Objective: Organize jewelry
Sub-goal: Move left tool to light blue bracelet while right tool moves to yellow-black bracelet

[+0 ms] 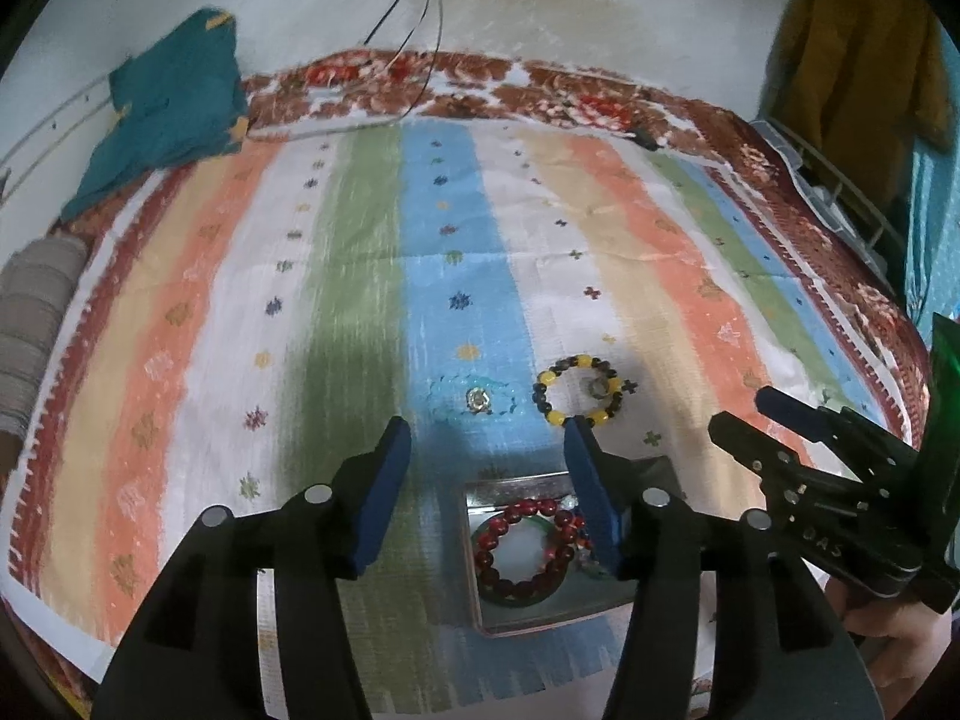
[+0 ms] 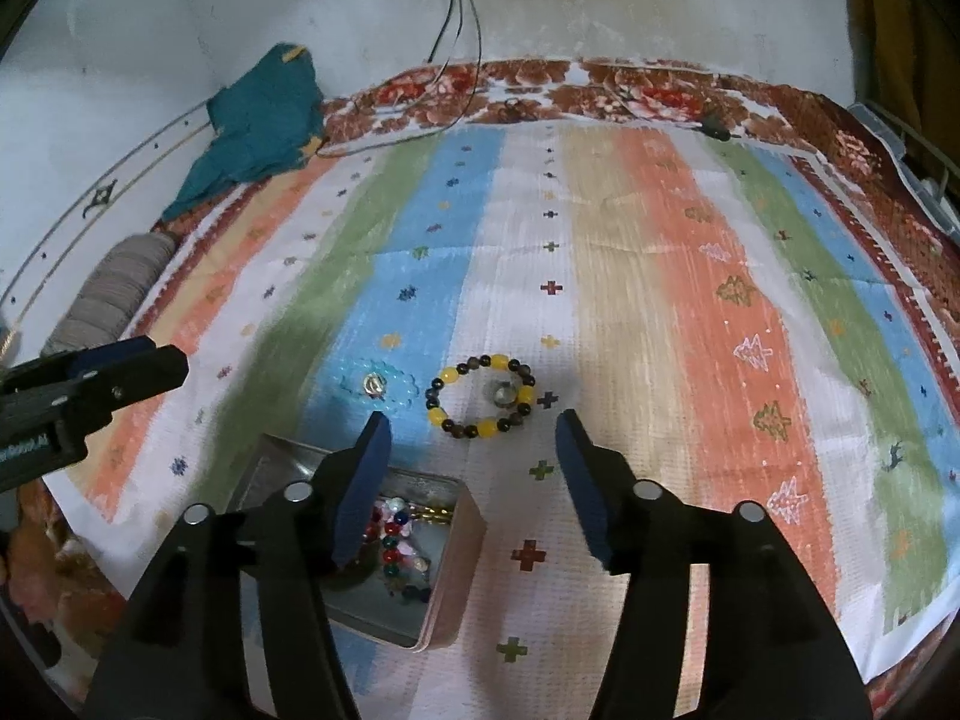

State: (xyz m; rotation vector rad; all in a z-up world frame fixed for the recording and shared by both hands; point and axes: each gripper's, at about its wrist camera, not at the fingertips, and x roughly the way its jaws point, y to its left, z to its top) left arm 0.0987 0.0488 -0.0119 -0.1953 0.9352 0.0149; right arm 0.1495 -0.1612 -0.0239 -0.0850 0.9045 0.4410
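A yellow-and-dark bead bracelet lies on the striped cloth with a ring inside it. To its left a clear blue bead bracelet circles another ring. An open metal tin holds a red bead bracelet and coloured beads. My left gripper is open and empty above the tin. My right gripper is open and empty just short of the yellow bracelet; it also shows in the left wrist view.
The striped cloth covers a floral bedspread against a white wall. A teal garment and grey roll lie far left. Cables hang from the wall.
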